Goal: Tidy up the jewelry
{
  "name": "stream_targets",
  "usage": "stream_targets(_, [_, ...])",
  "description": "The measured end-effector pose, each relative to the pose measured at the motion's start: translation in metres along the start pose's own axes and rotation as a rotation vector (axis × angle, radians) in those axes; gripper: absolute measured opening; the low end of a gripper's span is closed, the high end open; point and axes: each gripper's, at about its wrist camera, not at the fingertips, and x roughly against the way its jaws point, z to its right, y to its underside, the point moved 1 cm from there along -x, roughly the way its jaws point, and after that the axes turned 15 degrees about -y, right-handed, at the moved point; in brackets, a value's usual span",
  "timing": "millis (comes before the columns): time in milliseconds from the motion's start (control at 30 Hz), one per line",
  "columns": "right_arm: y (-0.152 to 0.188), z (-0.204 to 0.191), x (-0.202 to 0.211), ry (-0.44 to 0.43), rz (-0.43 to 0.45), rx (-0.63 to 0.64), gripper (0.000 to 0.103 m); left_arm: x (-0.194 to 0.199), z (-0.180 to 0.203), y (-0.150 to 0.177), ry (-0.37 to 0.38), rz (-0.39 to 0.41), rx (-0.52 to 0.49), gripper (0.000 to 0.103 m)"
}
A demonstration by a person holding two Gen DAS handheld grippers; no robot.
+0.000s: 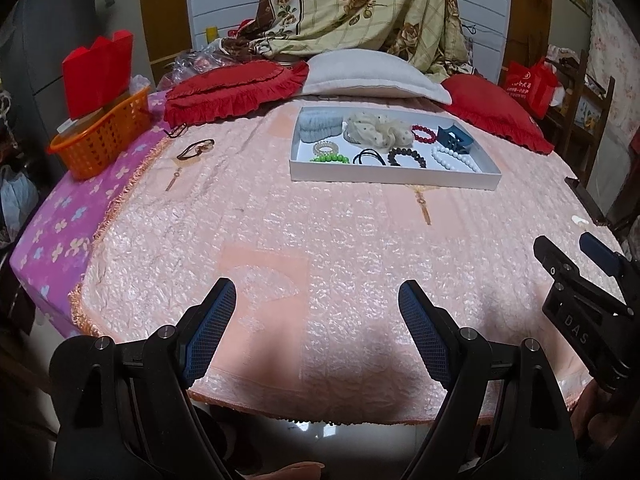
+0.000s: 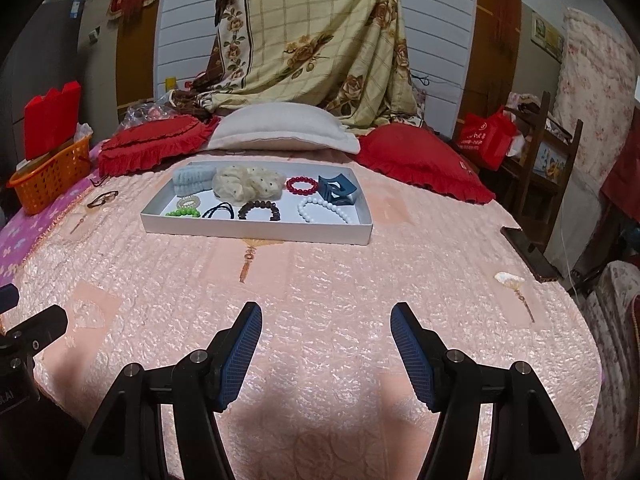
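On pink bedspread (image 2: 320, 280), white tray (image 2: 256, 232)

A bed (image 1: 320, 240) under a pink quilted cover carries a shallow white tray (image 1: 394, 179) toward its head end; behind it lie a white pillow (image 1: 372, 76) flanked by two red cushions (image 1: 232, 92); an orange basket (image 1: 104, 136) stands at the left edge; a dark bracelet (image 1: 196, 148) rests near it.

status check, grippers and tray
Left gripper open, empty. Right gripper open, empty. Tray full; one hair tie loose on bed. Path unobstructed.
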Motion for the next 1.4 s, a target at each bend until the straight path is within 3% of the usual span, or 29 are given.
stream_targets(1400, [0.008,0.007,-0.008,-0.003,-0.014,-0.042,0.065,-0.013,0.004,0.006,0.034,-0.05,-0.009,0.084])
